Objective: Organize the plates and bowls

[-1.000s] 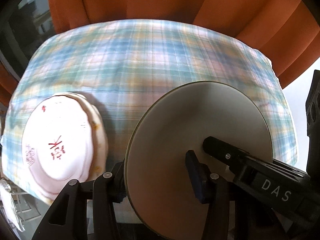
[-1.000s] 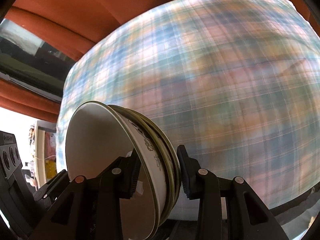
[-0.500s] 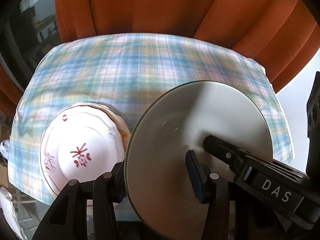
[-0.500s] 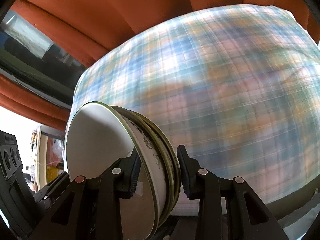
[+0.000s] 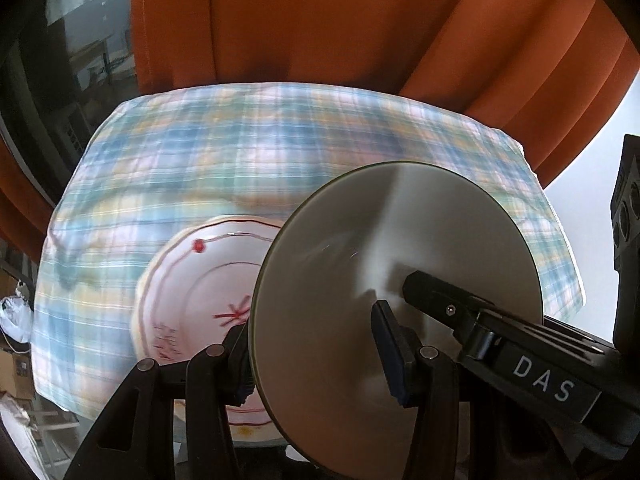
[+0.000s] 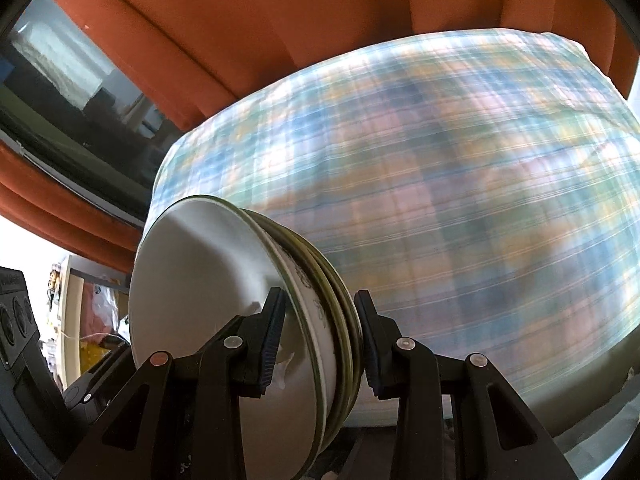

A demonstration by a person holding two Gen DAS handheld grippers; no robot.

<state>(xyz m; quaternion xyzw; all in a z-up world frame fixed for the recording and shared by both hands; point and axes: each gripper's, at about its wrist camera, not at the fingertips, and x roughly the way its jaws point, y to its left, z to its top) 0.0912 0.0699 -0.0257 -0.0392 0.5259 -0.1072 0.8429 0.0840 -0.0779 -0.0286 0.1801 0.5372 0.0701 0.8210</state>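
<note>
The left gripper (image 5: 316,354) is clamping the rim of a plain grey plate (image 5: 384,272), one finger on each face, and holding it on edge so that its broad face is filling the near right of the left wrist view. The other tool, a black bar marked DAS (image 5: 532,364), is reaching in from the right and lying across the near edge of that plate; whether it is touching the plate cannot be told. Just behind and to the left of the grey plate, a white scalloped plate with a red rim line and red markings (image 5: 192,292) is lying flat on the blue, green and pink plaid tablecloth (image 5: 248,152); the grey plate and the left finger are covering its right and near parts.

The right gripper (image 6: 320,344) is squeezing a stack of bowls (image 6: 224,300) nested together, with one pad inside the white inner bowl and the other against the green-rimmed outer edges. The stack is tilting on its side, above the near left of the tablecloth (image 6: 440,208), which is blurring across the rest of that view.

Orange curtains (image 5: 320,24) are hanging along the far side of the table, with a dark window (image 6: 60,92) showing at the left.
</note>
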